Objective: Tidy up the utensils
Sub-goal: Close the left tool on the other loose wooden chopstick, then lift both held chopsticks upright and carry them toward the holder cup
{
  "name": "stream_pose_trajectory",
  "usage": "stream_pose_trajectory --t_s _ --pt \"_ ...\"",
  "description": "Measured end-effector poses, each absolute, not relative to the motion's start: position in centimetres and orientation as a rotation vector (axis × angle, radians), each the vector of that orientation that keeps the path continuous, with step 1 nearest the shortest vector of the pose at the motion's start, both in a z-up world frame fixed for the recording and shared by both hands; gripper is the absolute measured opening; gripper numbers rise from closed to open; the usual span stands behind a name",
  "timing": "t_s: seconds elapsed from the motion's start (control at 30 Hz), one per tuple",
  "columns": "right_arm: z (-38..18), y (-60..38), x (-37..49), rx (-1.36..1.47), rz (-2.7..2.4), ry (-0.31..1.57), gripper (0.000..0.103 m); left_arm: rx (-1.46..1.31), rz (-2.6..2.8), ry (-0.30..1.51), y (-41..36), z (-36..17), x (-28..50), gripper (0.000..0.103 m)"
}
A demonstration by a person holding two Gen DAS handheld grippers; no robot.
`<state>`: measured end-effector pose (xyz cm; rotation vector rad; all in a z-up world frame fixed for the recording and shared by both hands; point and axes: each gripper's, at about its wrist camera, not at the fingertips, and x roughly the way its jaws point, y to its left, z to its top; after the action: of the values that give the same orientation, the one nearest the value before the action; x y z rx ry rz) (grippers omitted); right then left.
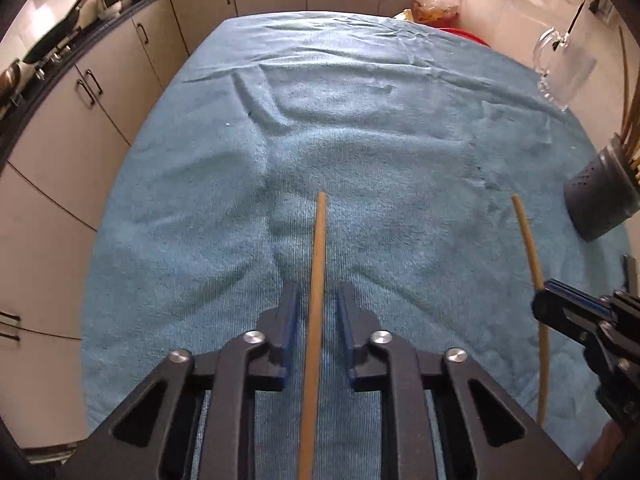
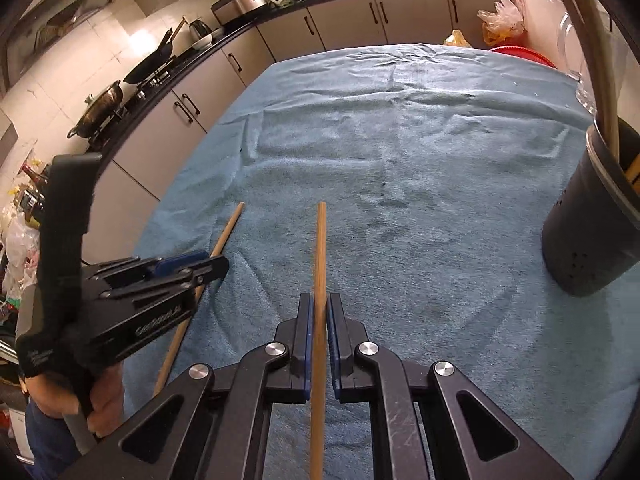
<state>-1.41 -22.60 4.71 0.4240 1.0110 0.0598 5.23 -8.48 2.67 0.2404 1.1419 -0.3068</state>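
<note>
Two wooden chopsticks lie on the blue towel [image 1: 360, 128]. In the left wrist view one chopstick [image 1: 316, 280] runs between the open jaws of my left gripper [image 1: 318, 292], with gaps on both sides. In the right wrist view the other chopstick [image 2: 320, 272] sits between the nearly closed pads of my right gripper [image 2: 319, 304], which touch or almost touch it. The dark perforated utensil holder [image 2: 592, 216] stands at the right with several chopsticks in it; it also shows in the left wrist view [image 1: 600, 196]. Each gripper shows in the other view: the right one [image 1: 560, 308], the left one [image 2: 208, 268].
A clear glass mug [image 1: 560, 68] stands at the far right of the towel. A red item [image 2: 524, 56] and plastic bags [image 2: 500, 20] are past the far edge. Kitchen cabinets [image 1: 120, 80] and a counter with pans run along the left and back.
</note>
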Motion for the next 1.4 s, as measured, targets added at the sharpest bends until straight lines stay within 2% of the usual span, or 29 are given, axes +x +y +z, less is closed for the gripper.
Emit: stream_pose_trajectory --t_s 0.03,0.2,0.33,0.57,0.77,1.0,1.4 --pt "4.7 -22.7 -1.4 0.429 0.062 1.009 0.008 0.249 -0.295 1.130 -8.6 2.6 5.1 0.006" --pt "4.8 -23.3 -2.0 0.454 0.064 0.992 0.007 0.153 -0.349 1.109 -7.5 3.2 4.4 0.006" --pt "5.9 -23.6 -3.0 0.451 0.057 0.944 0.007 0.106 -0.369 1.008 -6.6 6.4 2.4 0.006" --pt "10.5 -23.6 -6.7 0.406 0.041 0.742 0.007 0.028 -0.408 0.833 -5.6 12.8 -2.1 0.006" --pt "13.1 -22.6 -10.1 0.360 0.039 0.603 0.007 0.020 -0.446 0.767 -6.3 15.3 -5.1 0.006" --pt "14.6 -21.8 -13.6 0.319 0.020 0.511 0.007 0.030 -0.462 0.718 -6.6 16.5 -8.0 0.006" --pt "15.1 -21.8 -15.3 0.319 0.010 0.493 0.007 0.064 -0.456 0.682 -7.1 16.5 -9.9 0.006"
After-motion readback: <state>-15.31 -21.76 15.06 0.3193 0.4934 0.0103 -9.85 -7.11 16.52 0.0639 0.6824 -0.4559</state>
